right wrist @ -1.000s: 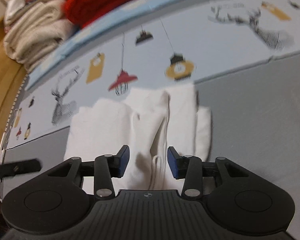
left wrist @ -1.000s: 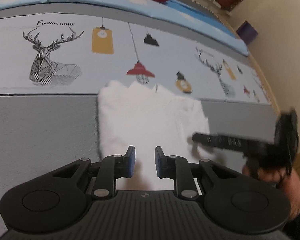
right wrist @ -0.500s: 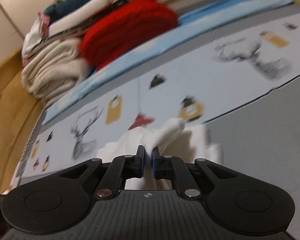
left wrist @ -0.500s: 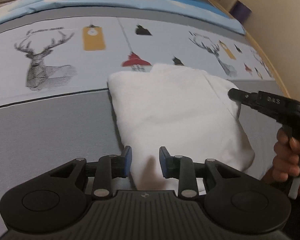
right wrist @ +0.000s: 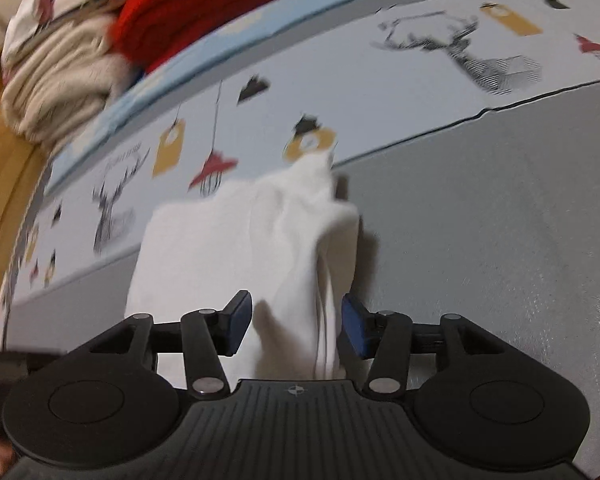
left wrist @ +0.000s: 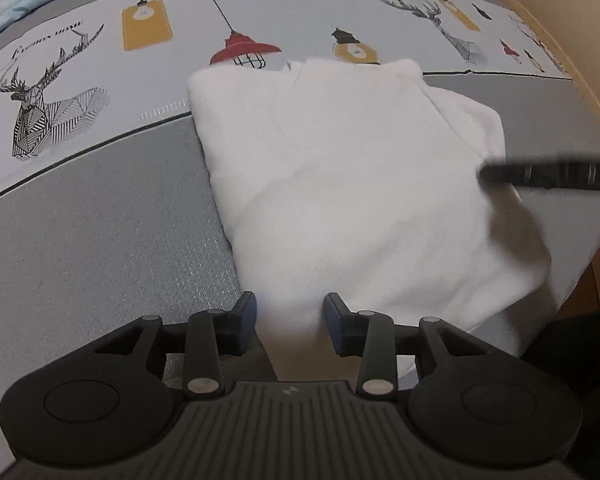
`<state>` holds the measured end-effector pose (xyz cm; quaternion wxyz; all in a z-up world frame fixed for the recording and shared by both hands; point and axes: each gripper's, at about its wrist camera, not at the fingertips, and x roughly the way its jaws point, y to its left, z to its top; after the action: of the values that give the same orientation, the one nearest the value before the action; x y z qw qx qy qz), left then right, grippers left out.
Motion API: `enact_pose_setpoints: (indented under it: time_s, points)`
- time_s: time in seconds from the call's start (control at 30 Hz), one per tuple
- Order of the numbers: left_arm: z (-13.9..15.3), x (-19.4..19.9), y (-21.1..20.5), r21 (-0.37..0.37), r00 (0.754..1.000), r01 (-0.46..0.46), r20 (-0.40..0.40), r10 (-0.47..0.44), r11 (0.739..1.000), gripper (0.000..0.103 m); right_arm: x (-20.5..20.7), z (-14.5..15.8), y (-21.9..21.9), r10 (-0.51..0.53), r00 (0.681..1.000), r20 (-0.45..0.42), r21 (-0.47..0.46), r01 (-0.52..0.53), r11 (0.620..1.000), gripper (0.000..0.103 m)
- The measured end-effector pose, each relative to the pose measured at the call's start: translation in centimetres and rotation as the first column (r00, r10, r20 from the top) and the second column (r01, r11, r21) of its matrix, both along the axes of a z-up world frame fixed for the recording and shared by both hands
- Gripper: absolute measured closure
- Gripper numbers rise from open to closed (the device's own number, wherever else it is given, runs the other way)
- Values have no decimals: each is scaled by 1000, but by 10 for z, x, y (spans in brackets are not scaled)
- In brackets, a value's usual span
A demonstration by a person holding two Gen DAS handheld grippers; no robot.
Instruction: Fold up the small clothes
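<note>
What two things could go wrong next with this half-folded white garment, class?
1. Both sets of jaws stand open, so nothing holds the white garment; its raised fold on the right gripper's side could slump and undo the fold.
2. The garment's right side reaches the bed's edge near the left gripper; a careless tug might drag it off.

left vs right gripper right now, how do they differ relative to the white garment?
1. The left gripper sits at the white garment's near left corner, over flat, smooth cloth; the right gripper straddles a bunched, layered edge of the garment on its right side.
2. The left wrist view is sharp; the right wrist view is motion-blurred.

Shared: both are open, with cloth showing between the blue pads and neither clamped on it.
</note>
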<state>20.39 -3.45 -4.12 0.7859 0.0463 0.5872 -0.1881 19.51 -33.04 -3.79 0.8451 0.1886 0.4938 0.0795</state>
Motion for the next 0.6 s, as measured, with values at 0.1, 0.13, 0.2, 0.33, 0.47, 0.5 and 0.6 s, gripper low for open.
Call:
enact_pose_setpoints:
  time_s: [0.1,0.13,0.2,0.33,0.47,0.5,0.6]
  points:
    - [2,4,5,-36,1000,-26,-3,25,999,60,-3,-14,12,105,990,-94,-62,-111,992,50]
    - [-2,4,5,-27,1000,-26,-13,26,999,57,-2,-21,15,118,985,-130,-96,-131,987,47]
    - [-12,3,-1,29,1000,-4,-29,4,1000,52,-3,-30,12,111,979,-172,-129,-134,982,33]
    - [-11,3,-9,45,1000,22,-20,-21,999,50,-4,-27,5,102,982,-160,-102,-119,988,34]
    - [-1,18,6,-38,991,-134,21,134,990,38,-3,-15,10,84,994,-73,-74,-89,993,37]
    - [0,22,9,-47,984,-174,26,175,984,32,-1,-14,9,61,996,-58,-57,-64,996,37]
    - [-6,32,15,-57,966,-257,2,258,965,31,8,-15,7,-38,998,-47,-46,36,998,36]
